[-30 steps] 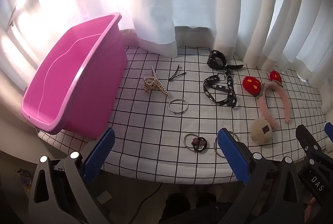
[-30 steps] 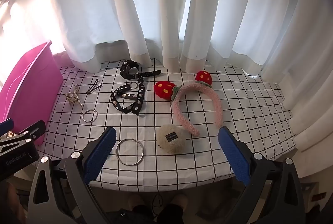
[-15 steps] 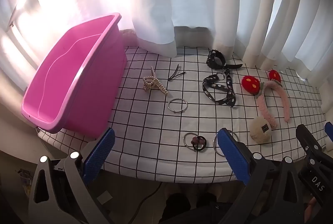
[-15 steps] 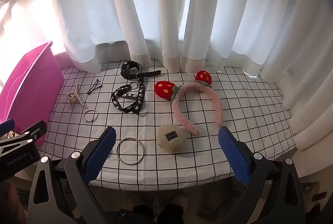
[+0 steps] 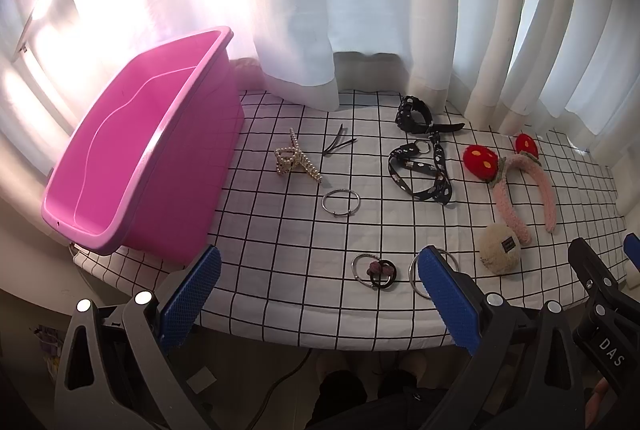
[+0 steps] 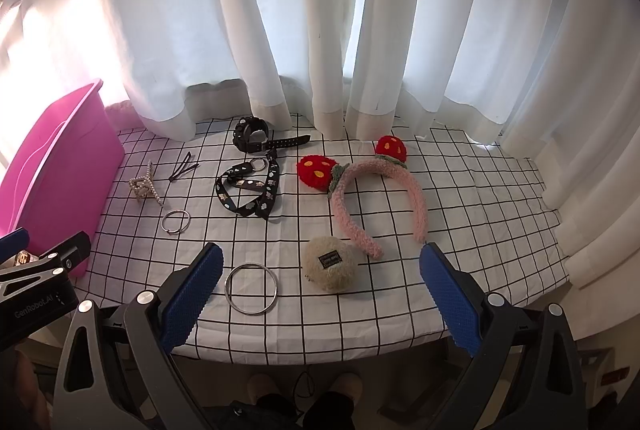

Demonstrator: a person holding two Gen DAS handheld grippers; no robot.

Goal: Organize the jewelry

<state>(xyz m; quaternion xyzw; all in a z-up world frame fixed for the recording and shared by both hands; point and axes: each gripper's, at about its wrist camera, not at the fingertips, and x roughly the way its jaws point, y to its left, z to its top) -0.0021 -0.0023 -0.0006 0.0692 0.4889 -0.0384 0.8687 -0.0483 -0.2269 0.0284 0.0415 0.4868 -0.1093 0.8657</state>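
Jewelry lies spread on a grid-patterned table (image 5: 280, 254). A pearl hair claw (image 5: 295, 160), black hairpins (image 5: 338, 146), a silver bangle (image 5: 341, 203), a black watch (image 5: 414, 116), a dark patterned strap (image 5: 420, 170), a pink strawberry headband (image 6: 372, 190), a beige plush puff (image 6: 330, 263) and a large silver ring (image 6: 251, 288) are there. A black hair tie with a ring (image 5: 374, 270) sits near the front edge. An empty pink bin (image 5: 132, 150) stands at the left. My left gripper (image 5: 318, 296) and right gripper (image 6: 320, 294) hover open at the front edge, holding nothing.
White curtains (image 6: 320, 30) hang along the back and right of the table. The table's front edge (image 5: 320, 334) lies just under both grippers. A person's feet (image 6: 304, 390) show on the floor below.
Both views have drifted slightly closer to the table. Nothing on the table has moved, and both grippers stay open.
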